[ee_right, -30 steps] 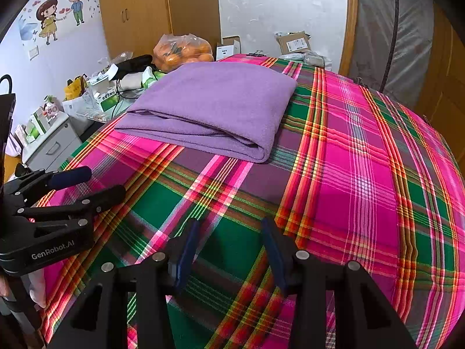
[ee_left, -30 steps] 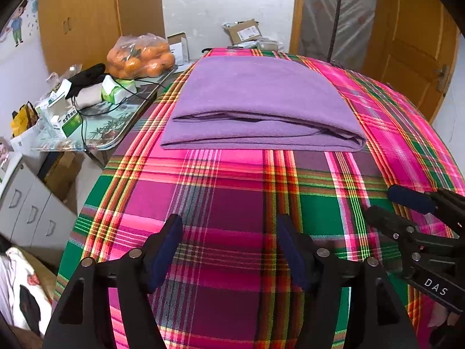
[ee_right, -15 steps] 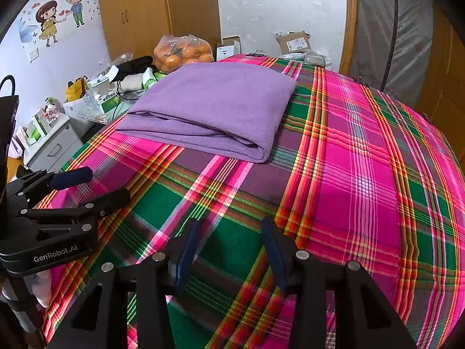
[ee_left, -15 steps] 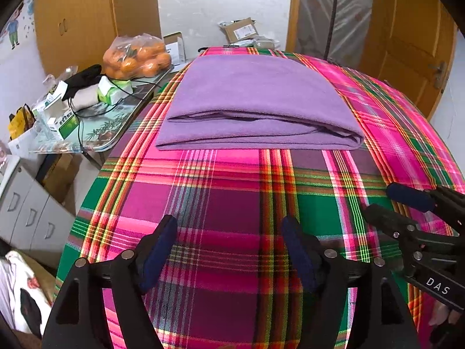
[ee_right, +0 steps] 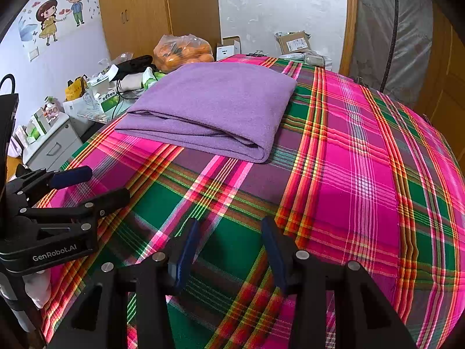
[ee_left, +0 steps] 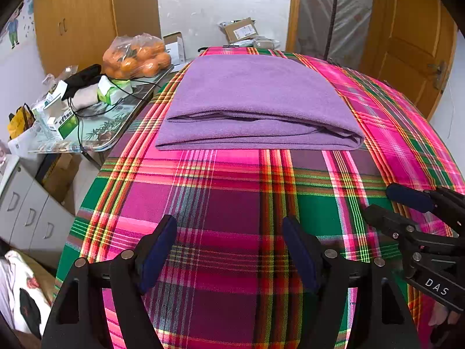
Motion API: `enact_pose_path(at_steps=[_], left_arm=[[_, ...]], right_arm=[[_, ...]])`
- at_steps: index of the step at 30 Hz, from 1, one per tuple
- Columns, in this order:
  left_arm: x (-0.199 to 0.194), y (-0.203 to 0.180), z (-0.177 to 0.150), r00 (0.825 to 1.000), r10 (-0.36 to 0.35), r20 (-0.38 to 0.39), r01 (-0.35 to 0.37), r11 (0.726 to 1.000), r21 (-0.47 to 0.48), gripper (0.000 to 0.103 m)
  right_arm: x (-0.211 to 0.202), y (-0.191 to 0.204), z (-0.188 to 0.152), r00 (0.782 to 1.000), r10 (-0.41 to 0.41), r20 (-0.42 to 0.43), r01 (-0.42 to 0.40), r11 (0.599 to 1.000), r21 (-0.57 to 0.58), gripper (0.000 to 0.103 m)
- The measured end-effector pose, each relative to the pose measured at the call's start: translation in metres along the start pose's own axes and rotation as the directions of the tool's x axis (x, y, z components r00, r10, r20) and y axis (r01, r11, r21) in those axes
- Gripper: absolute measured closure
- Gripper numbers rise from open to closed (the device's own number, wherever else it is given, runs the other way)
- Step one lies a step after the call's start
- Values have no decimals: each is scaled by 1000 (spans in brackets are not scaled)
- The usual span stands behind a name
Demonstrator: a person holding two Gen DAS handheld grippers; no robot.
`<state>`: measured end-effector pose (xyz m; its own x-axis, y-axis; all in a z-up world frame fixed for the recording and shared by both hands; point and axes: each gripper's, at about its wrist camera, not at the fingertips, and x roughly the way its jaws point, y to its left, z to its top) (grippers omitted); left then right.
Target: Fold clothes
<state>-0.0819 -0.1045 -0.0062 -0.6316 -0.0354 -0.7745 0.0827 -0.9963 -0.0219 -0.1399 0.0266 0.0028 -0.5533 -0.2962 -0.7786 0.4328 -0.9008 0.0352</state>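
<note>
In the left wrist view, the left tongs (ee_left: 229, 250) are hovering over the plaid-covered surface (ee_left: 232, 192) with their blue-padded jaws standing wide apart and nothing between them. The purple cloth (ee_left: 255, 101) is lying well ahead of these tongs, out toward the far part of the surface, apart from both sets of tongs. It is sitting as a flat, layered rectangle, with stacked edges facing the tongs and a rounded fold at its right corner. To the right of the left tongs, the right tongs (ee_left: 386, 203) are coming into view from the edge, also gaping and empty. Off to the left, beyond the edge of the surface, a bag of oranges (ee_left: 136, 56) is resting on a cluttered side table.

In the right wrist view, the right tongs (ee_right: 229, 247) are hanging above the plaid with their jaws wide and gripping nothing. The purple cloth (ee_right: 215, 104) is lying ahead and a little to the left of them, with its folded corner pointing toward the tongs. The left tongs (ee_right: 98, 183) are showing at the left edge, open and empty too.

Judging from this, the folding is looking largely done: the cloth is already lying in several neat layers and neither set of tongs is touching it. Whether another fold is intended, or whether more clothes are waiting, cannot be told; no other garment is showing on the surface.
</note>
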Motion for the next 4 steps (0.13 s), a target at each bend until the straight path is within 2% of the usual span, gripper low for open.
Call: enact_pose_path(at_steps=[4], left_arm=[[0, 1, 0, 1000, 0, 0, 0, 1000, 1, 27]], right_arm=[[0, 0, 0, 1000, -3, -1, 3, 1000, -3, 58]])
